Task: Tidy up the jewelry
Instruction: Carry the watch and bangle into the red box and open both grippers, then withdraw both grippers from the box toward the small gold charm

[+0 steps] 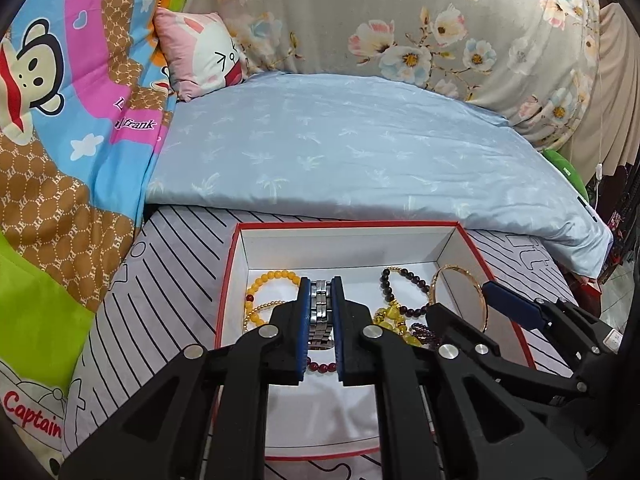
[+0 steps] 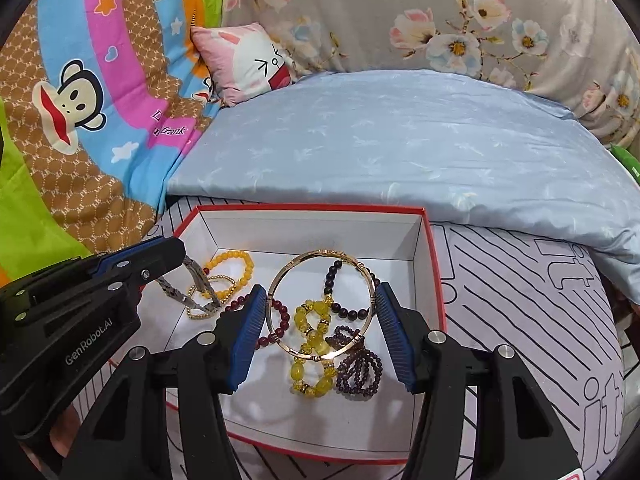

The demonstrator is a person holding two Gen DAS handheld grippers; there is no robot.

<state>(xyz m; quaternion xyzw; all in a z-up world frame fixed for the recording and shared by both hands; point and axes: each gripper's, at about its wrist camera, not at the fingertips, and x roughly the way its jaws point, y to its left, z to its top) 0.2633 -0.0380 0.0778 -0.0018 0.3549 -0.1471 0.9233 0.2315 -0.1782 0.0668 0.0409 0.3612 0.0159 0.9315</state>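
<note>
A red-edged white box [image 1: 344, 236] [image 2: 434, 264] on the bed holds the jewelry. My left gripper [image 1: 321, 284] is shut on a silver metal watch band [image 1: 322, 312], which hangs from it inside the box in the right wrist view [image 2: 192, 284]. My right gripper [image 2: 320, 300] is closed on a gold bangle [image 2: 276, 280], its pads against the ring's two sides; the bangle also shows in the left wrist view [image 1: 476, 284]. In the box lie yellow bead bracelets [image 2: 234, 268], a dark red bead bracelet [image 2: 280, 316], a yellow crystal bracelet [image 2: 312, 344], a dark bead bracelet [image 2: 340, 308] and a purple bead bracelet [image 2: 360, 372].
The box sits on a grey striped sheet [image 2: 520, 300]. A light blue quilt [image 1: 340, 152] lies behind it, a cartoon monkey blanket [image 1: 60, 120] to the left, a pink pillow [image 1: 200, 52] and a floral cover [image 1: 400, 20] at the back.
</note>
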